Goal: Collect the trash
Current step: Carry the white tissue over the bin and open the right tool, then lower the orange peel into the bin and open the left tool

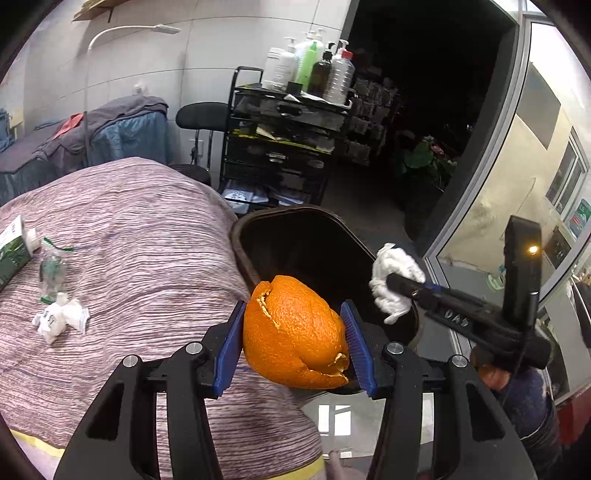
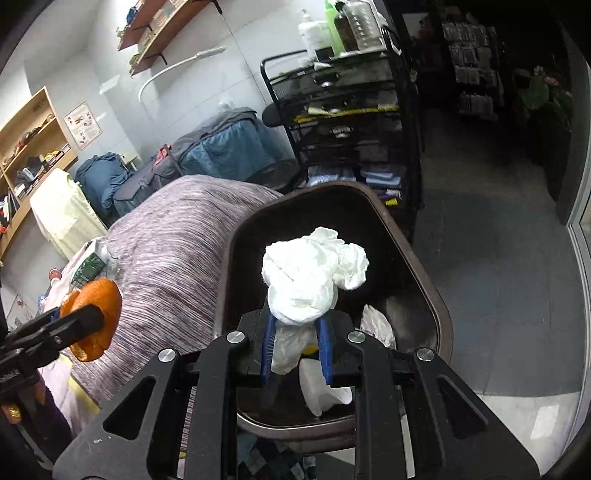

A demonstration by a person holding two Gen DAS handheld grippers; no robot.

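A: Centre of the left wrist view: the left gripper (image 1: 293, 332) has its blue pads pressed on both sides of an orange peel (image 1: 295, 332), right at the near rim of the dark bin (image 1: 295, 221).

B: And the right gripper (image 2: 295, 332) is pinched narrow on a crumpled white tissue (image 2: 314, 273), held over the bin's open mouth. Lower down inside, there's pale trash (image 2: 325, 387) lying on the bottom.

A: In the way? The striped purple blanket (image 1: 129, 240) bulges up against the bin's left side. At the left edge of my frame, more litter lies on it: a green-and-white tube (image 1: 14, 254), a clear wrapper (image 1: 53, 269), and a wadded white paper (image 1: 61, 319).

B: Upper centre, behind the bin, a black wire cart (image 2: 351, 122) stands with bottles (image 2: 340, 26) on top.

A: Gray floor to the right.
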